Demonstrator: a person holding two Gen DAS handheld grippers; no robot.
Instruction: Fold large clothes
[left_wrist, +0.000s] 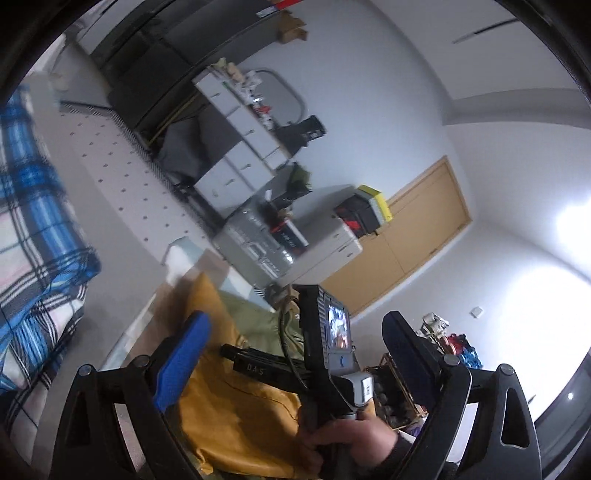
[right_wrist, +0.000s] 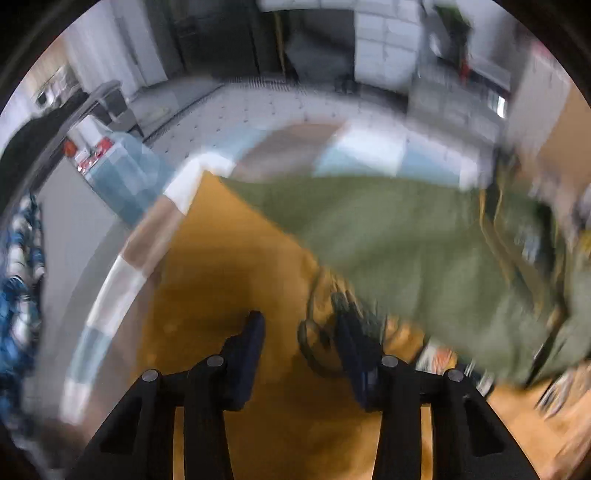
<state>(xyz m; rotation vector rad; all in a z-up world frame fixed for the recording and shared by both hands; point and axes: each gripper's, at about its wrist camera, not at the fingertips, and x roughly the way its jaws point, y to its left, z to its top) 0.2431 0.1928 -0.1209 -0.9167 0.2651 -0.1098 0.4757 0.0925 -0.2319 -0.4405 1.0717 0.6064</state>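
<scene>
A large jacket lies spread on a patchwork cover (right_wrist: 122, 284); its outside is olive green (right_wrist: 406, 236) and its lining mustard yellow (right_wrist: 229, 258). My right gripper (right_wrist: 301, 326) points down over the yellow lining. Its jaws stand partly apart, and a rumpled edge of the jacket lies by the right finger (right_wrist: 351, 339); this view is blurred. My left gripper (left_wrist: 295, 332) is wide open and holds nothing. It looks almost level across the jacket's lining (left_wrist: 229, 406) and green side (left_wrist: 255, 314). A hand (left_wrist: 354, 439) holds the other gripper's body (left_wrist: 328, 332) in front of it.
A blue plaid cloth (left_wrist: 33, 221) lies at the left. White drawers (left_wrist: 240, 147), a grey cabinet (left_wrist: 280, 240) and a wooden door (left_wrist: 417, 236) line the far wall. A dotted floor mat (left_wrist: 122, 177) runs beside the patchwork cover.
</scene>
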